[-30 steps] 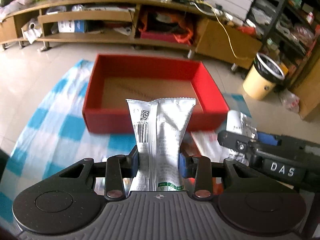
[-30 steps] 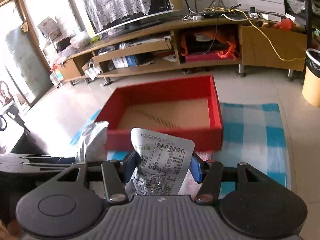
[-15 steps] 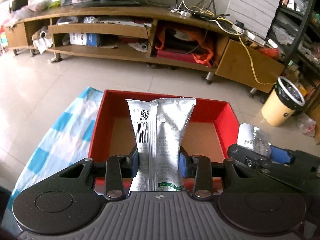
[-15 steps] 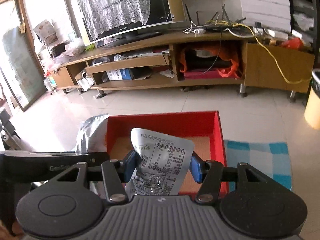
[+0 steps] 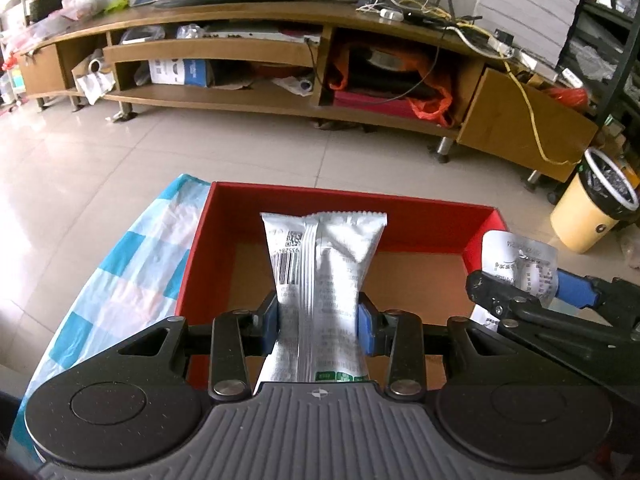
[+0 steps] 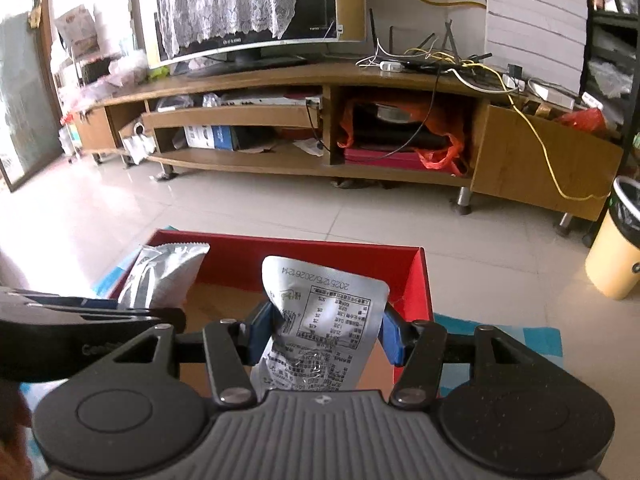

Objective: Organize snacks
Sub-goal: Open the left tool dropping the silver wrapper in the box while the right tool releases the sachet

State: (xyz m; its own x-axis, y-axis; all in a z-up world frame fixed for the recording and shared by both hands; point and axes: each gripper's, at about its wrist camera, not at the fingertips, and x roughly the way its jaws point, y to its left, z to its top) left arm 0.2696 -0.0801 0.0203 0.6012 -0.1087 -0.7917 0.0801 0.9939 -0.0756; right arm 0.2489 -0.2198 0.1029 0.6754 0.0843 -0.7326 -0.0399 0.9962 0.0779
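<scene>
Now the left tongs are clamped on a tall silver snack packet, and the right tongs grip a crinkled silver pouch; both hang above the near edge of the red box on the checked cloth.

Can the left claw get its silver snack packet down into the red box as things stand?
Probably yes. The left claw is shut on the silver packet, above the red box, whose visible floor looks bare. The right claw, shut on its own packet, sits off to the side.
</scene>
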